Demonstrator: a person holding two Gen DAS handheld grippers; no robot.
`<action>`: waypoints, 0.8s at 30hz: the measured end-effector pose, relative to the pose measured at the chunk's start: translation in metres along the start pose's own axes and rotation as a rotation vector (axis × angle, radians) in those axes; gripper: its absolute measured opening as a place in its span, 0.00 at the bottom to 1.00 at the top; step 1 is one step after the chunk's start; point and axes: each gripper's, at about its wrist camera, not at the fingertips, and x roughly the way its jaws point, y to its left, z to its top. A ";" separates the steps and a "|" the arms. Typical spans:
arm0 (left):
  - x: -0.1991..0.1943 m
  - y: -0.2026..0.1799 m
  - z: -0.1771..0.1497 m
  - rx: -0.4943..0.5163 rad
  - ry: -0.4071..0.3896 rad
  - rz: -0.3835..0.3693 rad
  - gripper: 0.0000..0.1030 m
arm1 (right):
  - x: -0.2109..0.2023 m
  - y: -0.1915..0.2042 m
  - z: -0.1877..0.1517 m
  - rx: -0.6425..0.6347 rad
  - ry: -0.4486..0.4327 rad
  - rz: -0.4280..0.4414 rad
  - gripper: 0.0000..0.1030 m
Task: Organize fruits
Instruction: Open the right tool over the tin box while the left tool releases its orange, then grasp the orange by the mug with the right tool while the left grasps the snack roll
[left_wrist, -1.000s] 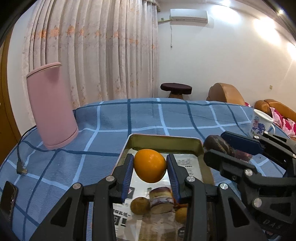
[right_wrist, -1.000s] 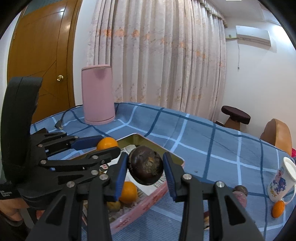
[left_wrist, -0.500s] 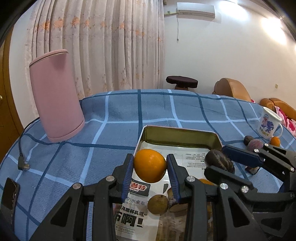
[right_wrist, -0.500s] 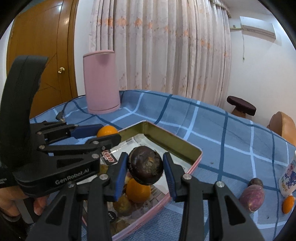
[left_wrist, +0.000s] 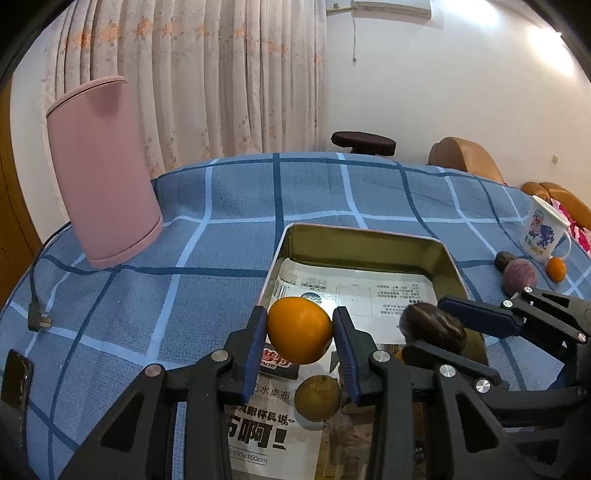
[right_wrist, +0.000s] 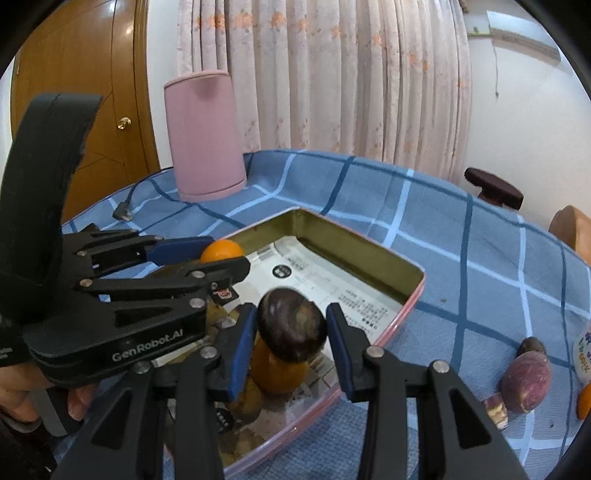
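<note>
Pink kettle (left_wrist: 103, 170) beside tin tray (left_wrist: 365, 243), left tongs (left_wrist: 300, 334) gripping orange (left_wrist: 299, 334), right tongs (right_wrist: 291, 328) gripping passionfruit (right_wrist: 291, 328).

two grippers (left_wrist: 300, 334) (right_wrist: 291, 330), one tray (left_wrist: 364, 243), one mug (left_wrist: 542, 230), one pink kettle (left_wrist: 101, 173).

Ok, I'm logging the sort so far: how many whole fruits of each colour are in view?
Orange: 3 (held orange, tray orange, small orange)
Purple or dark: 3 (held dark fruit, purple fruit, small dark fruit)
Brown: 1 (brown fruit)
Total: 7 in view
</note>
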 end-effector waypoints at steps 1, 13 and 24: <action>0.000 0.000 0.000 -0.004 0.008 0.002 0.38 | -0.002 -0.001 0.000 0.002 -0.008 -0.002 0.47; -0.046 -0.036 0.005 0.000 -0.118 -0.046 0.61 | -0.094 -0.052 -0.020 0.063 -0.169 -0.141 0.72; -0.029 -0.154 0.008 0.152 -0.074 -0.219 0.61 | -0.129 -0.224 -0.084 0.474 -0.010 -0.585 0.72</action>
